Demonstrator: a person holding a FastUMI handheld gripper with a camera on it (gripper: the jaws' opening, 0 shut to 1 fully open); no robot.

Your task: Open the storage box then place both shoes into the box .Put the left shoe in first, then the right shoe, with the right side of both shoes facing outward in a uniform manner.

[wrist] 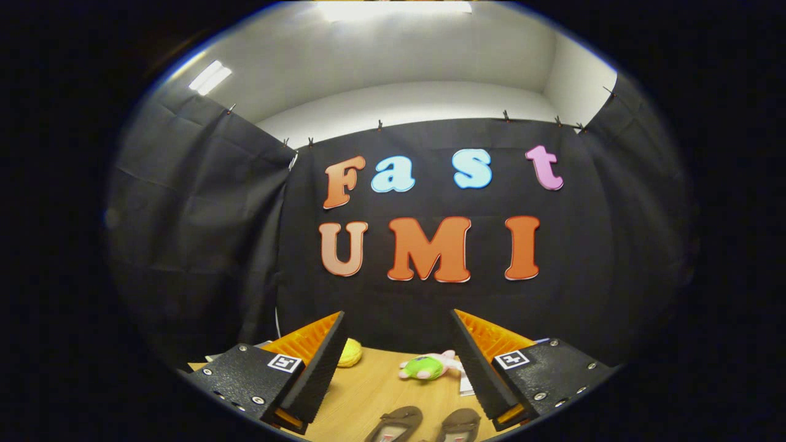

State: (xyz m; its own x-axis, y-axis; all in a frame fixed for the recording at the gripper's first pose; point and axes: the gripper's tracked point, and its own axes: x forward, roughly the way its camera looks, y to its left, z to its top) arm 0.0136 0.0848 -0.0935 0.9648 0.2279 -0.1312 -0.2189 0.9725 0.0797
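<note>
Since both shoes [424, 425] lie side by side on the wooden surface [381, 387], just ahead of the wide, empty fingers [399, 362], nothing looks packed yet, so the whole job seems left.

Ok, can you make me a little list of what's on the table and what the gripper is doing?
gripper: open, holding nothing, raised above the table
table: wooden, below the fingers
shoes: left shoe and right shoe side by side between the fingers
green plush toy: beyond the shoes
yellow ball: by one finger, partly hidden
storage box: cannot tell
</note>
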